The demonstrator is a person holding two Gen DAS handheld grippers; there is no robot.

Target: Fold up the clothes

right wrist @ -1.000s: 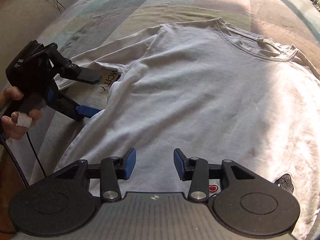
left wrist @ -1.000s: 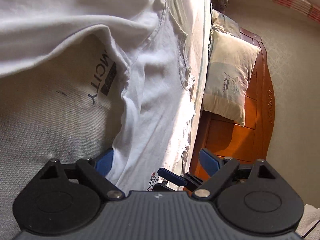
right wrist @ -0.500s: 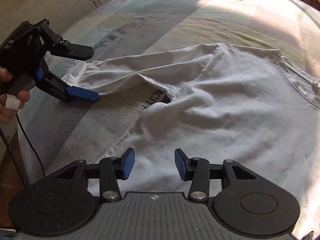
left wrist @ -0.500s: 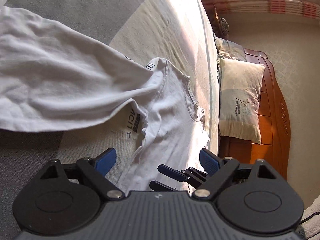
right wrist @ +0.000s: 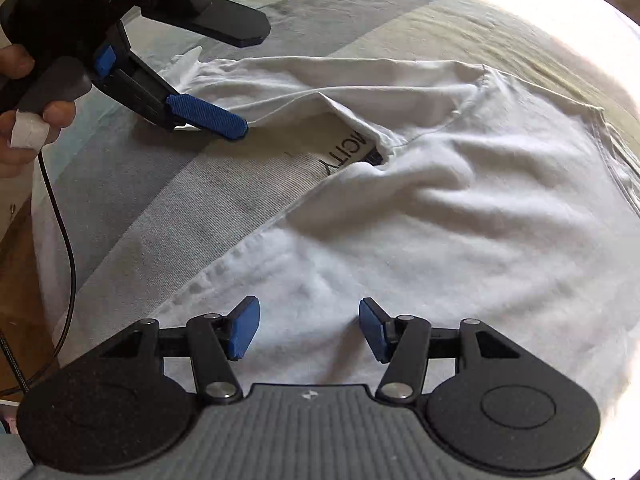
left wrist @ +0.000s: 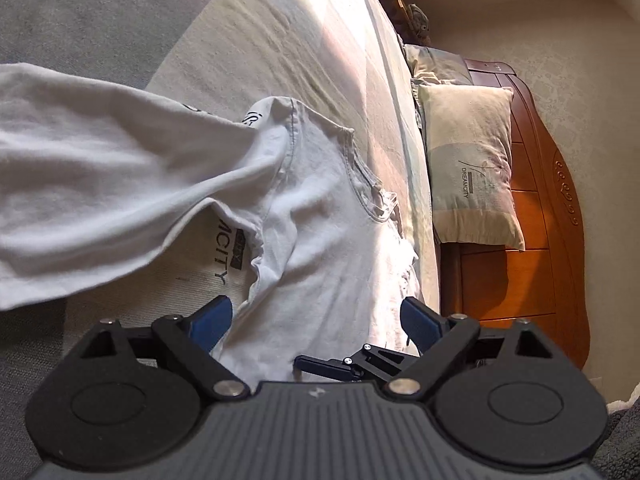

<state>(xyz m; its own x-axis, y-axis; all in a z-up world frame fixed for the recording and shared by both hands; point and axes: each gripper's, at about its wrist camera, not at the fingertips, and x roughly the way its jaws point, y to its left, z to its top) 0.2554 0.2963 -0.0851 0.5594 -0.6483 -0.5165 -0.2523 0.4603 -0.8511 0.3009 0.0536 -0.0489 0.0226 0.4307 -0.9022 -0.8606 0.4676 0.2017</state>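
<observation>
Two grippers hover with jaws apart, gripping nothing — our left gripper (right wrist: 240, 80) near the sleeve (right wrist: 320, 84), our right gripper (right wrist: 308, 330) over the hem. The white T-shirt (right wrist: 440, 240) lies spread on the bed (right wrist: 400, 12).

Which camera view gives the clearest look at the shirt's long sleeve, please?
The right wrist view: it shows the sleeve along its length, from the shoulder seam to the cuff beside the left hand-held gripper. In the left wrist view the sleeve is close and blurred, with its cuff out of frame.
</observation>
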